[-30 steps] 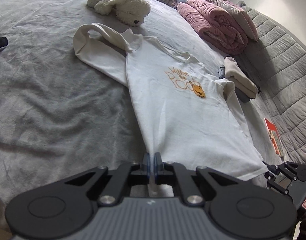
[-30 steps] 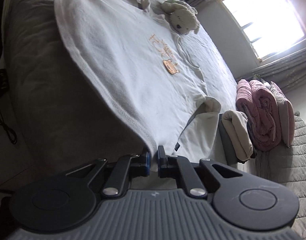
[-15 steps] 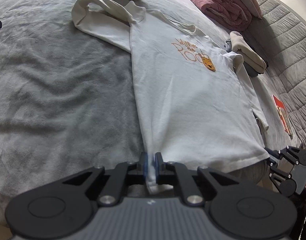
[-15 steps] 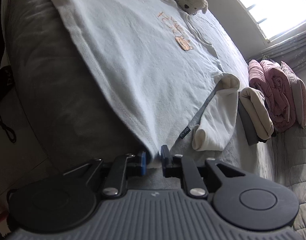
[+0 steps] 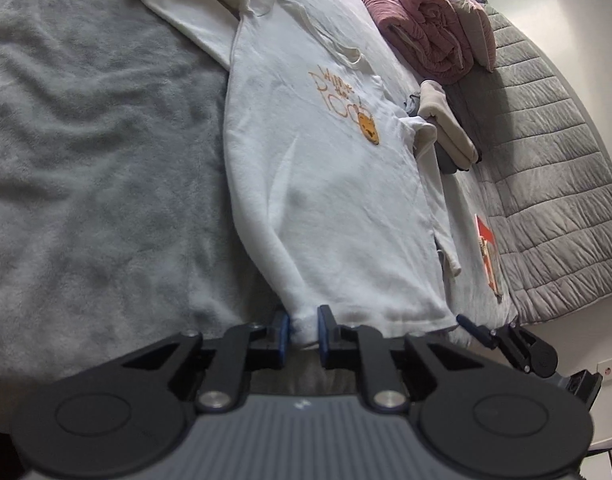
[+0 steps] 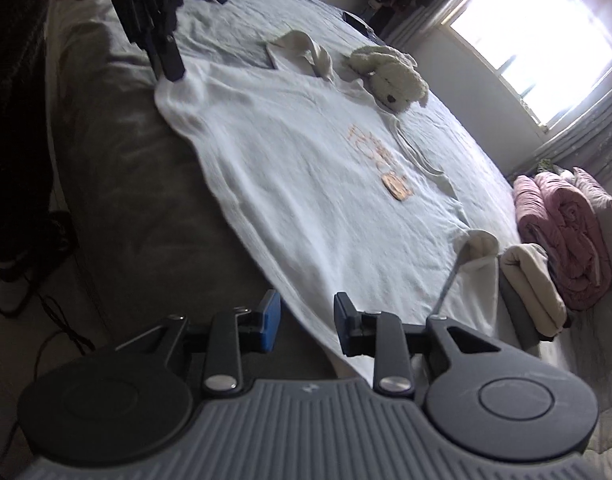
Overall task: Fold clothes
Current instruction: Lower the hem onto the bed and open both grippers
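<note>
You see a soft matt cotton shirt (image 5: 330, 200), a fuzzy grey fleece blanket (image 5: 98, 152), and matt black plastic grippers.

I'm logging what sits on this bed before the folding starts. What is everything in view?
T-shirt: one, white with an orange print, spread flat on the bed, hem at the near edge.
Bedspread: one, grey, under the shirt.
Plush toy: one, cream, beyond the shirt's collar.
Rolled quilts: pink and grey bundle, far side.
Folded clothes: small beige-on-grey stack beside the shirt's sleeve.
Quilted cover: one, grey, along the wall.
Booklet: one, red, flat by the quilted cover.
Window: one, bright.
Left gripper: black, jaws opening, hem corner between them.
Right gripper: black, jaws opening, at the hem's other corner.
</note>
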Available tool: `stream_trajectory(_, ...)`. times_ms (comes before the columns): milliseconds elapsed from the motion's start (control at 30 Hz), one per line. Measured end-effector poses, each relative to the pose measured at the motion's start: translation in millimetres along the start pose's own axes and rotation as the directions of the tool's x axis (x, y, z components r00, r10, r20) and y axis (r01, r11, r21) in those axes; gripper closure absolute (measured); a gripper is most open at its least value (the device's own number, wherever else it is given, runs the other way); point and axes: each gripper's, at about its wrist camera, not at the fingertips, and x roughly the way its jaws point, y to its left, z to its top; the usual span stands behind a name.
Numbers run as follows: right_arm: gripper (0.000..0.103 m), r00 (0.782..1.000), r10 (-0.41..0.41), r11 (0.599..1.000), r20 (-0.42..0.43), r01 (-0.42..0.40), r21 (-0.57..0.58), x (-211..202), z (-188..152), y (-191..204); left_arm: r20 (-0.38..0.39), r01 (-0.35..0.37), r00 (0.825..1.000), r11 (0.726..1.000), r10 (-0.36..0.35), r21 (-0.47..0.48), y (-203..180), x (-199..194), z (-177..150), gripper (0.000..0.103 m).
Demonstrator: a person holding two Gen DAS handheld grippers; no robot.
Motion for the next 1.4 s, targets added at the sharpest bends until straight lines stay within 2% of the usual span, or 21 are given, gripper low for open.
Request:
stream_trajectory(167,0.074,0.988,0.138,0.988,0.068,-0.143,0.064,3,21,12,0.074,0.116,0.991,0.993,-0.114,-0.017,-8,-2,4,0.092)
stream_trajectory(300,0.074,0.972,0.199,0.971,0.121,-0.212,0.106,8,36,23,0.139,0.209,0.969,0.978,-0.204,-0.022,-16,-7,8,0.092)
stream_trajectory(400,0.074,0.966,0.209,0.967,0.149,-0.227,0.114,11,45,32,0.185,0.266,0.949,0.963,-0.256,-0.032,-20,-10,11,0.093)
stream_trajectory(567,0.074,0.967,0.183,0.969,0.176,-0.207,0.132,17,56,36,0.245,0.341,0.914,0.939,-0.322,-0.038,-25,-16,14,0.093)
stream_trajectory(667,0.074,0.967,0.172,0.969,0.186,-0.2,0.143,19,62,34,0.26,0.355,0.906,0.934,-0.335,-0.034,-27,-18,15,0.093)
stream_trajectory(833,0.074,0.98,0.087,0.982,0.181,-0.115,0.15,21,63,30,0.267,0.345,0.907,0.938,-0.325,-0.028,-26,-22,14,0.093)
stream_trajectory(1200,0.074,0.985,0.016,0.99,0.172,-0.04,0.136,13,56,28,0.271,0.336,0.909,0.941,-0.316,-0.03,-13,-35,8,0.093)
stream_trajectory(1300,0.074,0.985,0.001,0.991,0.175,-0.024,0.128,11,56,27,0.261,0.312,0.92,0.95,-0.294,-0.028,-13,-35,7,0.093)
stream_trajectory(1400,0.074,0.986,0.012,0.991,0.164,-0.033,0.127,11,55,26,0.204,0.244,0.95,0.969,-0.235,-0.022,-10,-33,6,0.093)
